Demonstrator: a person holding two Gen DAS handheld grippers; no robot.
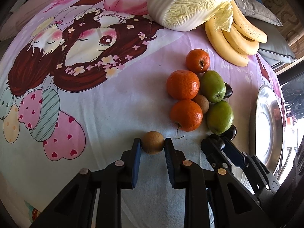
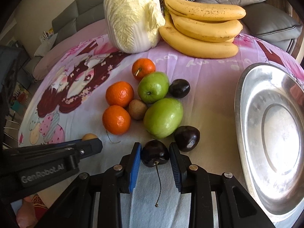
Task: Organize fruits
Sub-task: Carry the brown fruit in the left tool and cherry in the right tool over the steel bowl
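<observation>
While gripped, cherry point(image 2: 154, 153) gleams (dark, stemmed).

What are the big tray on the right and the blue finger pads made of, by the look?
Tray: looks like polished metal, probably stainless steel or aluminium; silvery, with bright glare, blurred reflections and fine scuffing. Blue pads on the right gripper, which holds a dark cherry: likely rubber or soft plastic; matte with a ribbed face. Exact compound cannot be told.

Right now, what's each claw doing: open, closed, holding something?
Left claw: closed on a small round brown fruit, pads touching both sides.
Right claw: closed on a dark cherry, its stem trailing back between the fingers.
</observation>
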